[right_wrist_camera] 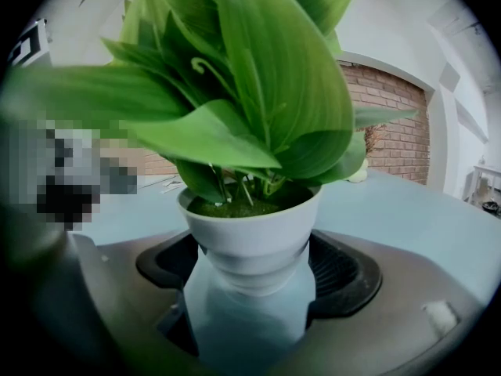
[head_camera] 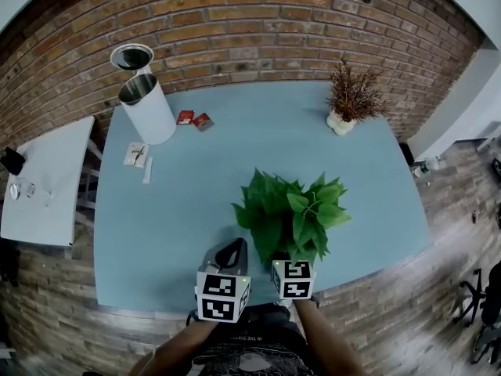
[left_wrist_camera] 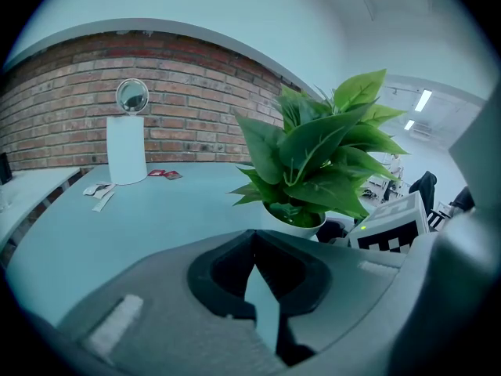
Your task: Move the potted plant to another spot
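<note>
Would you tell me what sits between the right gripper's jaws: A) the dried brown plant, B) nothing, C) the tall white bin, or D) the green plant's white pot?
D: the right gripper view shows the white pot standing between the jaws of the right gripper, which close on its sides.

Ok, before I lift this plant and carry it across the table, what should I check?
1. Right gripper jaws against both sides of the pot: ok.
2. Pot upright: ok.
3. Left gripper shut, empty, apart from the pot: ok.
4. Bare table ahead for setting it down: ok.
5. Pot's base lifted off the table: cannot tell.
</note>
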A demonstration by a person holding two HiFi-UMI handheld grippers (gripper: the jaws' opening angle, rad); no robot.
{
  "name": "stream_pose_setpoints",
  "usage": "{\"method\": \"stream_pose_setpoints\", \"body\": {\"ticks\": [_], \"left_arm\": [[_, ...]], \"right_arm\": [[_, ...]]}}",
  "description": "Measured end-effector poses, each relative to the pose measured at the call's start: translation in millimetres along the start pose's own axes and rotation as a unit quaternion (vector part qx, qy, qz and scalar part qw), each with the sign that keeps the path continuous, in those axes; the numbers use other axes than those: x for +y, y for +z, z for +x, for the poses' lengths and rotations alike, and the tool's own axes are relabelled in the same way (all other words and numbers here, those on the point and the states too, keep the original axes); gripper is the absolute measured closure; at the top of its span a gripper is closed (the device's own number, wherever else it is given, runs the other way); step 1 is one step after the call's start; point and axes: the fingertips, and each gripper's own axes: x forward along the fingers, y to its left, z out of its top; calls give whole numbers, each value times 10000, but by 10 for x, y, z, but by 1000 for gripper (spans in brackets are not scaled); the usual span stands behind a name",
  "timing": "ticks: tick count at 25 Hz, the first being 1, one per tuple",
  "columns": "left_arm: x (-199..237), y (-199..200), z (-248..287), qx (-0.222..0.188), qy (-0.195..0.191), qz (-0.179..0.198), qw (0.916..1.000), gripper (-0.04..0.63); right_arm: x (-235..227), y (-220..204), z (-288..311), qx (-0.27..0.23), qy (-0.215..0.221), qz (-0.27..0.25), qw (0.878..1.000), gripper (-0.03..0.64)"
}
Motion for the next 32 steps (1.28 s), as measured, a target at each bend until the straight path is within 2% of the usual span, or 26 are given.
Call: {"method": "stream_pose_setpoints", "body": {"ticks": [12, 24, 32], "left_arm": [[312, -112, -204, -29, 32, -66, 10000, 592], [371, -174, -279, 7, -100, -72, 9999, 592], [310, -192, -282, -17, -144, -89, 9999, 592]], "right_arm": [[491, 5, 91, 27, 183, -133, 9997, 173], [549, 13, 94, 79, 192, 110, 9997, 169], [611, -95, -46, 166, 260, 61, 9995, 172]]}}
